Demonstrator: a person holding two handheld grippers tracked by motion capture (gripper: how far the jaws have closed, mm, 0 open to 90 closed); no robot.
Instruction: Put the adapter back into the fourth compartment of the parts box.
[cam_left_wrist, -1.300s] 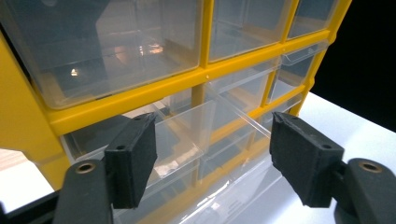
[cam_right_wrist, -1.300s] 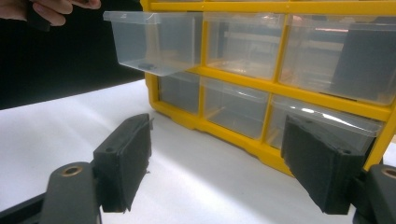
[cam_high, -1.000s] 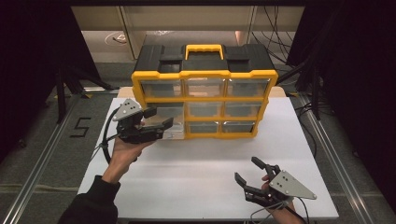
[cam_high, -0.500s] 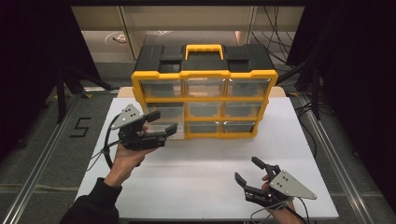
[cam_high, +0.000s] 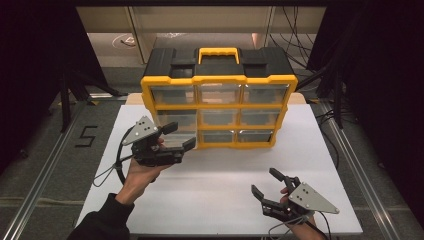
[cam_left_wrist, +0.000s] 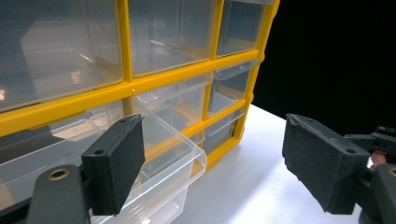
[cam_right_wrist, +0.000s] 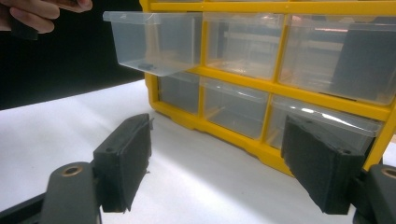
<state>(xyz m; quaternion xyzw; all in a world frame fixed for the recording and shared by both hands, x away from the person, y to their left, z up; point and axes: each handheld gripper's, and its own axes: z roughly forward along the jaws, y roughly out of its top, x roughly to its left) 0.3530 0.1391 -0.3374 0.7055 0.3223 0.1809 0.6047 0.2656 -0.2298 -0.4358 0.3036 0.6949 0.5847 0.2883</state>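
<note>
Yellow drawer cabinet on white table, clear drawer pulled out, left gripper and right gripper jaws apart, dark surroundings.

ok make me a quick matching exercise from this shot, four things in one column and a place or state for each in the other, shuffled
Things
1. storage cabinet
2. clear drawer
3. left claw
4. right claw

Places or states
A. open, low over the near right part of the white table, away from the cabinet
B. pulled partway out of the cabinet's left column
C. stands at the far side of the table, yellow frame, black top
D. open, at the pulled-out drawer

Pairs: 1-C, 2-B, 3-D, 4-A
</note>
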